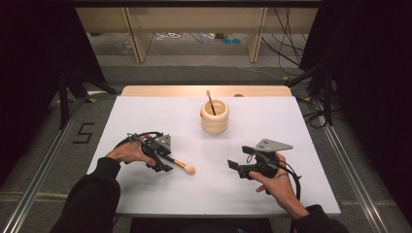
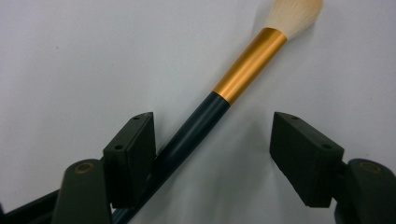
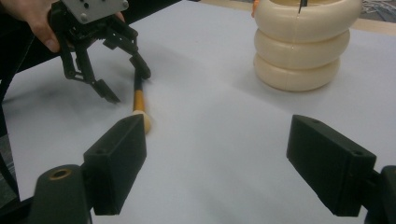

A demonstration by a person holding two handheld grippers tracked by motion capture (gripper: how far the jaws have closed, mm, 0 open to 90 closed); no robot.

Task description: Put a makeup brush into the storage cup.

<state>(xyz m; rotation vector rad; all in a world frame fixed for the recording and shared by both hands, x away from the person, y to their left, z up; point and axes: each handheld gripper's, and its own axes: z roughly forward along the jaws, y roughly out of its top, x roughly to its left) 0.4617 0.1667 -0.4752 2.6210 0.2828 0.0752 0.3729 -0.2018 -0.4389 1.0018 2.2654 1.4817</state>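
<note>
Between the spread jaws of the left hand-held gripper [image 1: 163, 158] lay the dark-handled, gold-ferruled makeup brush [image 2: 219, 100], flat on the white bench [image 1: 145, 116], handle against one jaw, bristles pointing towards the right hand-held gripper [image 1: 236, 168], which was also spread, empty and well apart.

Makeup brush [image 1: 179, 164]: dark handle, gold-orange ferrule, pale cream bristle head. Lies flat on the white table [image 1: 145, 116], front-left area, bristle end pointing toward the table's middle (handle end under the left gripper [image 1: 163, 162], between its spread jaws). In the left gripper view the handle [image 2: 187, 140] runs diagonally, close against one jaw pad, well apart from the other.
</note>
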